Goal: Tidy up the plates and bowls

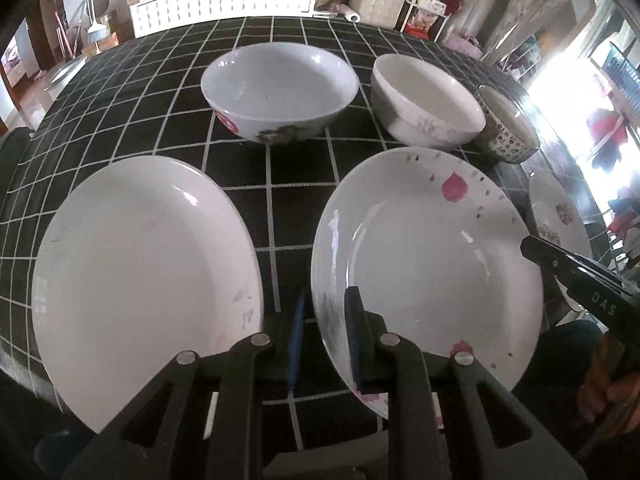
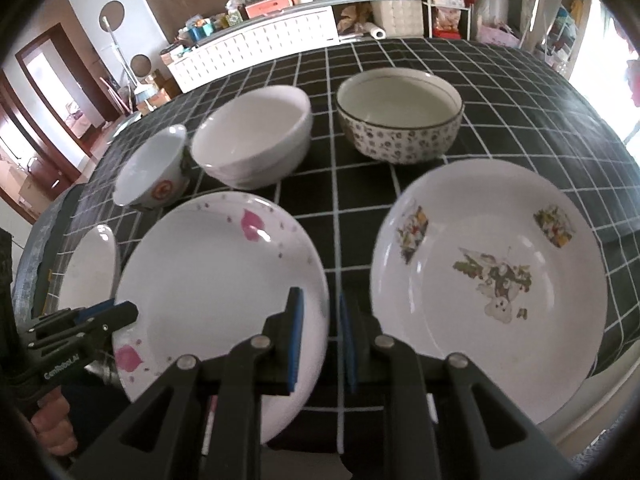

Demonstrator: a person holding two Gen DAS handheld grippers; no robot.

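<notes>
Left gripper (image 1: 325, 344): blue-padded jaws straddle the near left rim of the pink-petal white plate (image 1: 432, 264), one pad outside and one above the plate; the gap is narrow, and whether the pads press the rim cannot be told.
Right gripper (image 2: 320, 344): jaws nearly closed over the right rim of the same plate, left pad above the plate, right pad outside it; contact cannot be told.
Person's hand (image 2: 52, 420): holds the left gripper's handle, at the lower left of the right wrist view.
Near row on the tabletop (image 1: 248, 184), a black cloth with a white grid: plain white plate (image 1: 140, 272) on the left, petal plate in the middle, white plate with a rabbit and flower print (image 2: 488, 280) on the right, all apart.
Far row: white bowl with red and floral marks (image 1: 280, 92), plain white bowl (image 1: 428, 100), dark-patterned bowl (image 2: 400, 116), all upright.
Background: a white cabinet (image 1: 224, 4) with cluttered shelves.
</notes>
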